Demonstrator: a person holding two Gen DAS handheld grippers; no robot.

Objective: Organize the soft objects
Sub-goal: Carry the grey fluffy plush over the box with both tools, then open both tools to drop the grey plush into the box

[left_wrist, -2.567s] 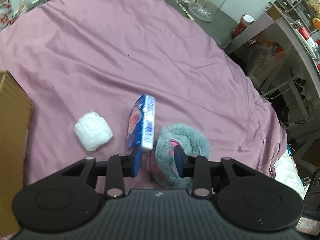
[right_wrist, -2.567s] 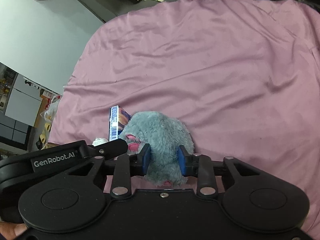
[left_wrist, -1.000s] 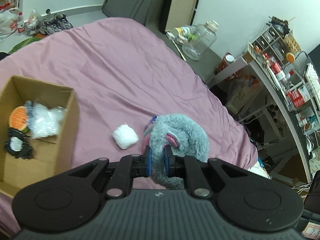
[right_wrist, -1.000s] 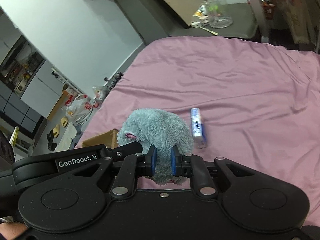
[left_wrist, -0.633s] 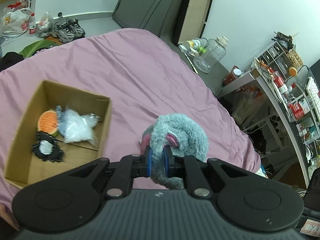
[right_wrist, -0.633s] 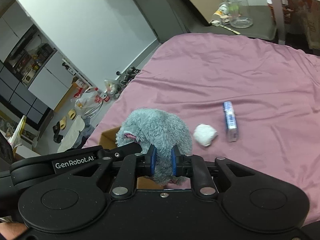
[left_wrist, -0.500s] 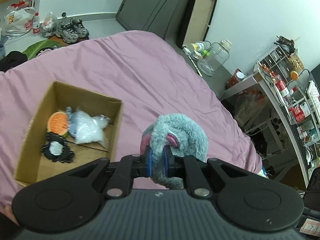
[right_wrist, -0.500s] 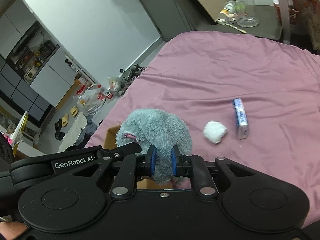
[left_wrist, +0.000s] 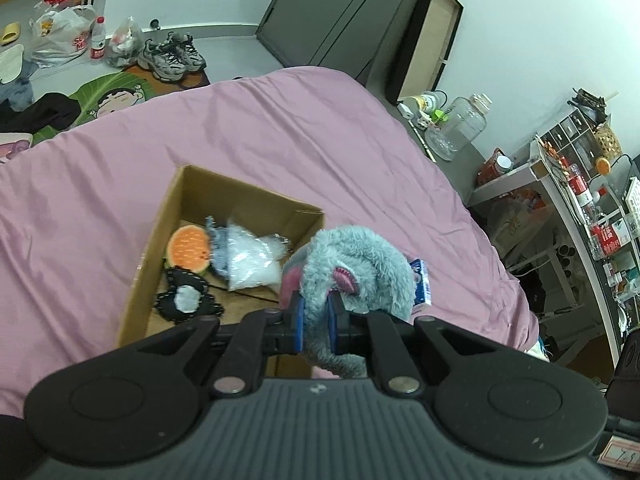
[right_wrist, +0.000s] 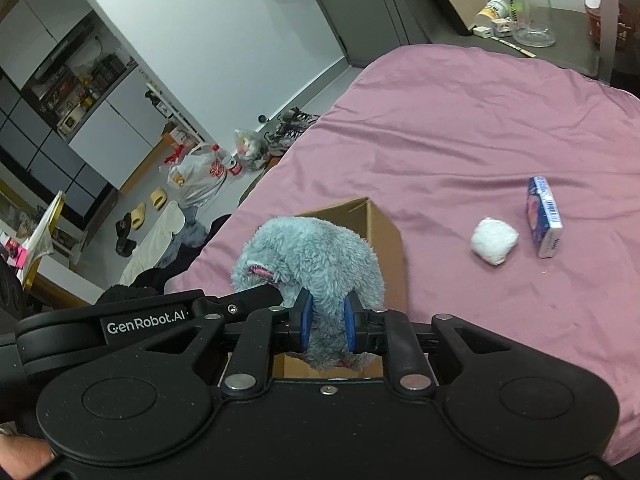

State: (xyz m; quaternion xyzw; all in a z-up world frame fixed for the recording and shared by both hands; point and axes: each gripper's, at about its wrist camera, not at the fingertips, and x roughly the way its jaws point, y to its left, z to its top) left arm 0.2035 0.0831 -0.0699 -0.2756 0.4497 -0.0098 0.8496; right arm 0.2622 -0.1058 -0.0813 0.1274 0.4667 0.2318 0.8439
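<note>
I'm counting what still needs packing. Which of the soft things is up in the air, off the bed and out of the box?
The grey plush toy: both the left gripper and right gripper clamp it above the cardboard box, while the white ball lies on the bedspread.

Sneakers [left_wrist: 172, 55] and plastic bags [left_wrist: 60, 36] on the floor; glass jar [left_wrist: 456, 130] beside the bed.

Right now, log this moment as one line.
left gripper: shut on plush | right gripper: shut on plush | plush: held above box | on bed: white ball, blue pack
</note>
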